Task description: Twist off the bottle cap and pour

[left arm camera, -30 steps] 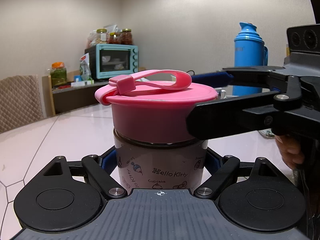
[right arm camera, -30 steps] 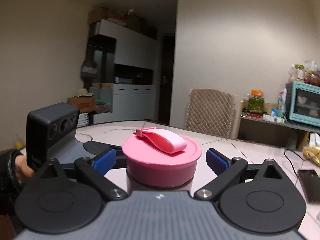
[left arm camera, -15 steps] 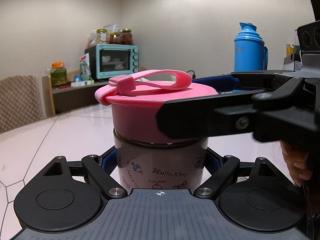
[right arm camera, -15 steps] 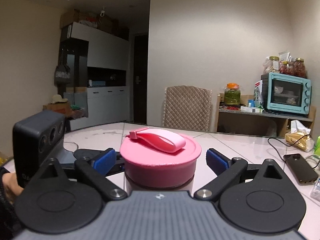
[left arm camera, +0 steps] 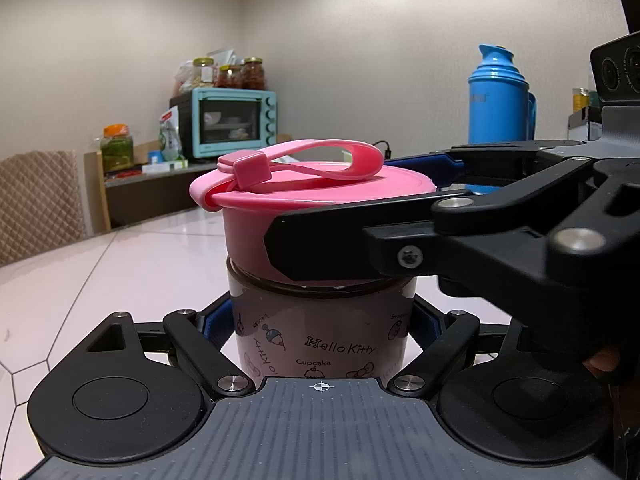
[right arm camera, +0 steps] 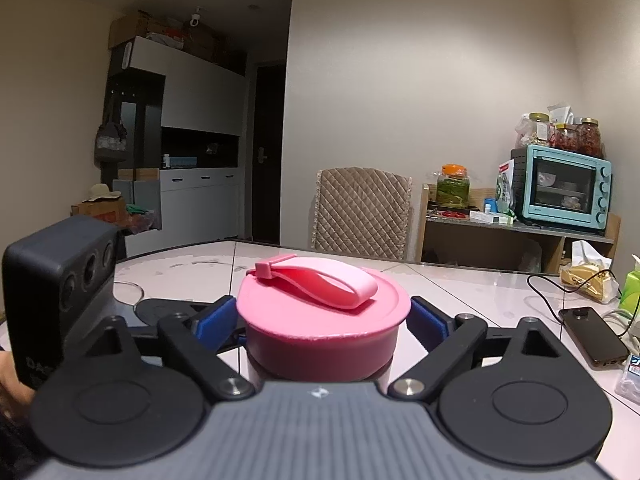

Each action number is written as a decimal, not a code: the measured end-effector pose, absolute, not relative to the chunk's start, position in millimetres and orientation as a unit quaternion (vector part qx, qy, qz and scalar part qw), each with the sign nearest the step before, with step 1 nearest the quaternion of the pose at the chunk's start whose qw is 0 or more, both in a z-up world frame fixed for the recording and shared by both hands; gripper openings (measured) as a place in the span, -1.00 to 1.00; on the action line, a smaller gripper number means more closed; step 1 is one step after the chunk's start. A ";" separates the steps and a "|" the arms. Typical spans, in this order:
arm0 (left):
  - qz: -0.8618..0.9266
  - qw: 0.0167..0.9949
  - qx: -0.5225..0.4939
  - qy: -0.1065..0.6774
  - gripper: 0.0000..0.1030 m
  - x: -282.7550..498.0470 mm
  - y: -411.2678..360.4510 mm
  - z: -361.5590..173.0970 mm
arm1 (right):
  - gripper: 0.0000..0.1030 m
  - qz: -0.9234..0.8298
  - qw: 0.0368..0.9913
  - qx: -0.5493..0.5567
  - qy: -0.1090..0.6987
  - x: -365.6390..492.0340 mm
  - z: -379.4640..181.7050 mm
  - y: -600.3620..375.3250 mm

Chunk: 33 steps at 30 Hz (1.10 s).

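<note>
A Hello Kitty bottle [left arm camera: 320, 328] with a wide pink cap [left arm camera: 256, 220] and a pink strap loop stands upright on the white table. My left gripper [left arm camera: 320, 320] is shut on the bottle's body, blue pads on both sides. My right gripper [right arm camera: 322, 322] is shut around the pink cap [right arm camera: 320, 332], its blue pads touching the cap's left and right sides. In the left wrist view the right gripper's black finger [left arm camera: 360, 240] crosses in front of the cap from the right.
A blue thermos [left arm camera: 500, 96] stands behind on the right. A phone [right arm camera: 592, 334] with a cable, a snack bag and a green carton lie on the table at the right. A quilted chair [right arm camera: 360, 212] and a shelf with a teal oven [right arm camera: 564, 192] are beyond the table [left arm camera: 120, 272].
My right gripper has swung around the cap, its finger sweeping leftward across the cap in the left wrist view. The pads have closed from a gap onto the cap. The bottle has stayed still.
</note>
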<state>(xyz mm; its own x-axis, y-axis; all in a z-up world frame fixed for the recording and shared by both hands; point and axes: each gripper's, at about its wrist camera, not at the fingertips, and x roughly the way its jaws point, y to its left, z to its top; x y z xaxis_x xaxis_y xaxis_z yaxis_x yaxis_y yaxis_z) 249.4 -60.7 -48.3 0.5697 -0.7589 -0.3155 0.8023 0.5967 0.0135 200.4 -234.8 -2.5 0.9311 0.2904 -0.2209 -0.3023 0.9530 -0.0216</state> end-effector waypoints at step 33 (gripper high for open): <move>-0.442 0.883 0.077 0.140 0.74 243.5 -53.6 -50.0 | 0.65 0.357 0.926 -0.040 0.115 228.7 -0.5 -293.5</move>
<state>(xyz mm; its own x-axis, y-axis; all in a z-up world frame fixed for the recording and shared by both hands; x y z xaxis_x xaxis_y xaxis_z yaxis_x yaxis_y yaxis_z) 243.5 -53.7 -50.0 0.5703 -0.7590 -0.3143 0.8018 0.5974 0.0122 228.7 -293.5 -0.5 0.7191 0.6514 -0.2420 -0.6700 0.7423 0.0071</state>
